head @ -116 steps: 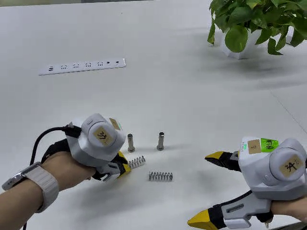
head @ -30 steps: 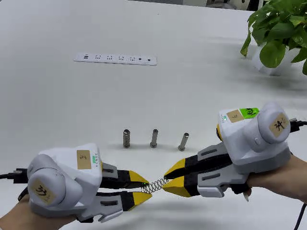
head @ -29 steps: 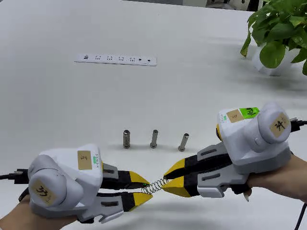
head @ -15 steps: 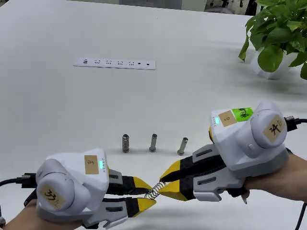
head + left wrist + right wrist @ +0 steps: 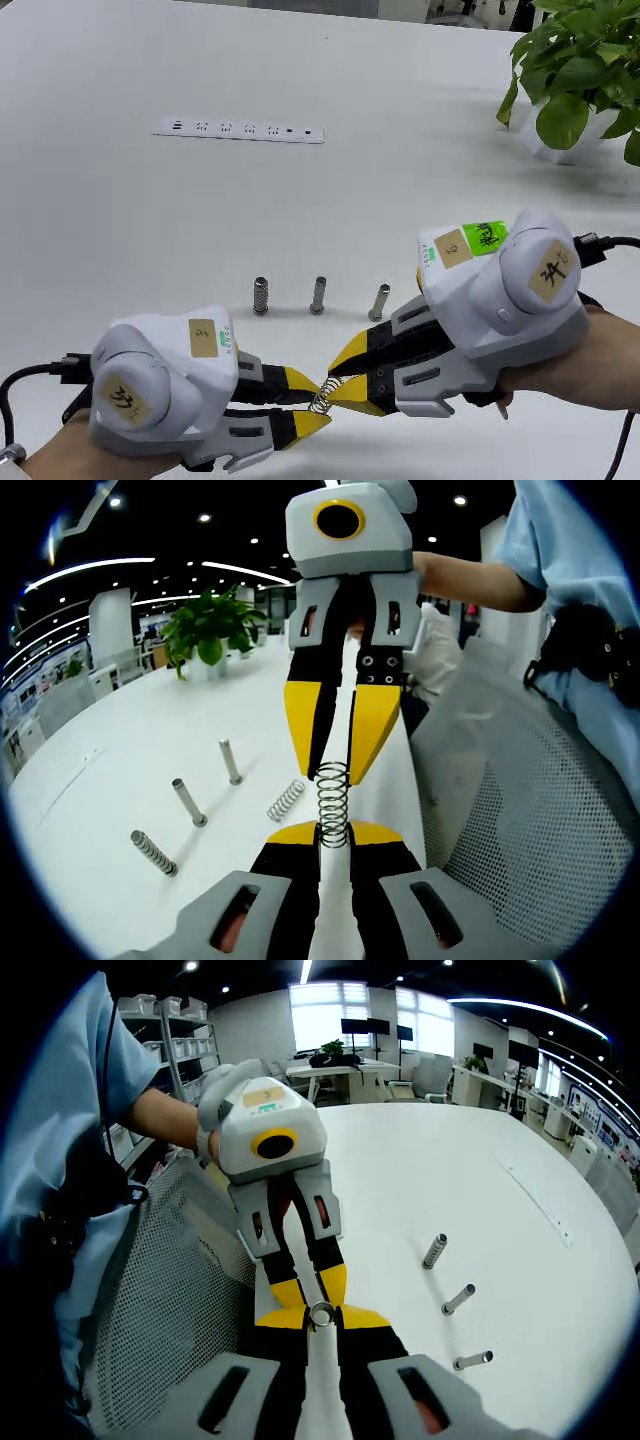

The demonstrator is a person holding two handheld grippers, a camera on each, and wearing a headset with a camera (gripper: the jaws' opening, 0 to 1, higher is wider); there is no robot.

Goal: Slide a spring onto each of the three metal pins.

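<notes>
While I held both tools at the near side of the white table (image 5: 120, 230), my left gripper (image 5: 322, 403) and my right gripper (image 5: 338, 383) met tip to tip, with one spring (image 5: 322, 393) bridging them.

Left gripper: my jaws were closed to the width of the coil and pinched one end of the spring. Right gripper: my jaws were likewise drawn almost together and clamped the opposite end. In the right gripper view that end appeared as a small ring between my two yellow tips. In the left gripper view the spring stood in line between the two pairs of tips, held at both ends.

Just beyond the grippers, in the left gripper view, a loose spring (image 5: 285, 800) lay on its side on the table, near the pins but apart from them.

Farther out, three metal pins stood upright in a row, each apart from its neighbour. The left pin (image 5: 260, 284) carried a fitted spring (image 5: 260, 301) around its shaft. The middle pin (image 5: 318, 294) and the right pin (image 5: 379, 301) showed plain shafts.

Beyond the pins a white power strip (image 5: 240, 130) lay flat on the table. At the far right a potted plant (image 5: 575, 70) stood, well apart from everything else.
</notes>
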